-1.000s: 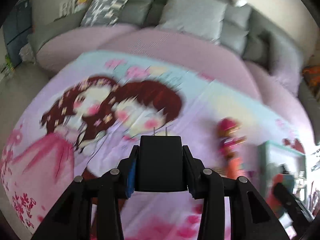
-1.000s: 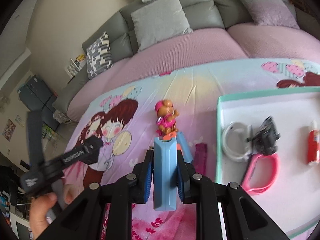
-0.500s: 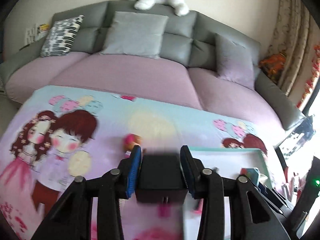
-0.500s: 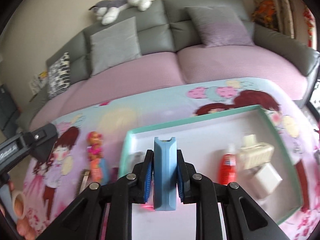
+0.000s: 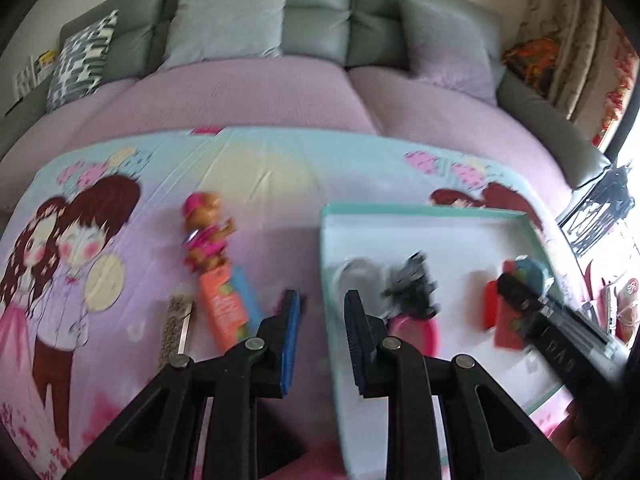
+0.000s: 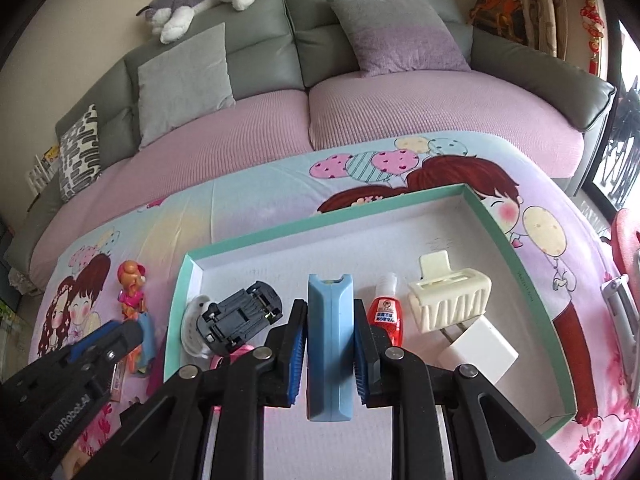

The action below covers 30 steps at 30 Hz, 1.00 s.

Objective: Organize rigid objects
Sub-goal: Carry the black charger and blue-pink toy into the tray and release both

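My right gripper (image 6: 331,312) is shut on a light blue block (image 6: 329,344) and holds it over the white tray with a teal rim (image 6: 304,228). In the tray lie a black toy car (image 6: 240,316), a red glue bottle (image 6: 386,308), a cream hair claw (image 6: 448,296) and a white charger (image 6: 476,350). My left gripper (image 5: 322,300) is open and empty, over the tray's left rim (image 5: 326,264). It shows at lower left in the right wrist view (image 6: 100,344). The black charger it held is not visible.
A doll figure (image 5: 204,232), an orange and blue pack (image 5: 226,304) and a nail file (image 5: 174,328) lie on the cartoon cloth (image 5: 120,264) left of the tray. A grey and pink sofa (image 6: 360,92) stands behind. A pink-handled tool (image 5: 416,328) lies in the tray.
My left gripper swung right to the tray's left edge and opened; the black charger is gone from it. My right gripper carried the blue block right, over the tray.
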### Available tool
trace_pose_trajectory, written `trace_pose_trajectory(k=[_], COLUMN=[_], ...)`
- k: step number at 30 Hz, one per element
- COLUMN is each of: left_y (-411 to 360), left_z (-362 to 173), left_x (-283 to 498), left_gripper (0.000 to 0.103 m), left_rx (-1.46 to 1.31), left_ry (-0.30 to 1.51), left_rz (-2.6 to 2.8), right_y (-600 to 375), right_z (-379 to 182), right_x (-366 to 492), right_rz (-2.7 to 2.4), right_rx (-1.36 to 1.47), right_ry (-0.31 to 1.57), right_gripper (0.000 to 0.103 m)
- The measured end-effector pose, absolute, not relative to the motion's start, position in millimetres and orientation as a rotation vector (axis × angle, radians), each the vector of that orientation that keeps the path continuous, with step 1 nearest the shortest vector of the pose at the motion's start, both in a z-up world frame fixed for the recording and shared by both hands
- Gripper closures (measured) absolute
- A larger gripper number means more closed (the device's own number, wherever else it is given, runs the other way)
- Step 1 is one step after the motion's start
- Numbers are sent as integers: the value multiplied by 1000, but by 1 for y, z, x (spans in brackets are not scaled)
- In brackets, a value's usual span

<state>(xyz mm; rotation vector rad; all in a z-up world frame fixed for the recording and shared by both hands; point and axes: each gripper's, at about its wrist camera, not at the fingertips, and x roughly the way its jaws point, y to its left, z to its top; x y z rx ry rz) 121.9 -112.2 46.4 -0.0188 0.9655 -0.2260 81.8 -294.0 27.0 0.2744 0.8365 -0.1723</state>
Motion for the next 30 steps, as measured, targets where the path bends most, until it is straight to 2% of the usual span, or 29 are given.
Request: trace_pose_trajectory(k=[3, 5, 7, 8, 9, 13, 21, 24, 26, 27, 30], left_y=[-93, -79, -68, -63, -58, -51, -76, -76, -77, -80, -86], left_z=[40, 32, 26, 24, 22, 14, -9, -5, -4, -4, -4], left_x=[117, 108, 101, 98, 94, 89, 88, 84, 81, 82, 78], left_gripper=[79, 75, 47, 42, 38, 36, 36, 36, 50, 60, 61], left_rx=[-50, -74, -80, -86, -96, -151, -46, -3, 18, 26, 64], left_ry=[1006, 1042, 1069, 1079, 1089, 1144, 1206, 1177, 1171, 1177, 1166], left_rz=[-186, -165, -131, -112, -100, -93, -86, -58, -65, -73, -73], right_y=[-291, -287, -284, -282, -281, -279, -296, -297, -296, -296, -293], right_z=[28, 28, 28, 28, 28, 27, 19, 18, 16, 15, 13], right_x=[81, 79, 76, 73, 72, 61, 52, 53, 55, 56, 57], right_rz=[-162, -156, -148, -146, -144, -133, -153, -147, -137, -132, -115], right_rx=[278, 277, 271, 267, 264, 257, 293, 302, 307, 308, 306], right_ry=[831, 835, 841, 844, 845, 850, 864, 866, 872, 874, 882], right_gripper=[81, 81, 81, 81, 81, 81, 81, 81, 81, 81, 81])
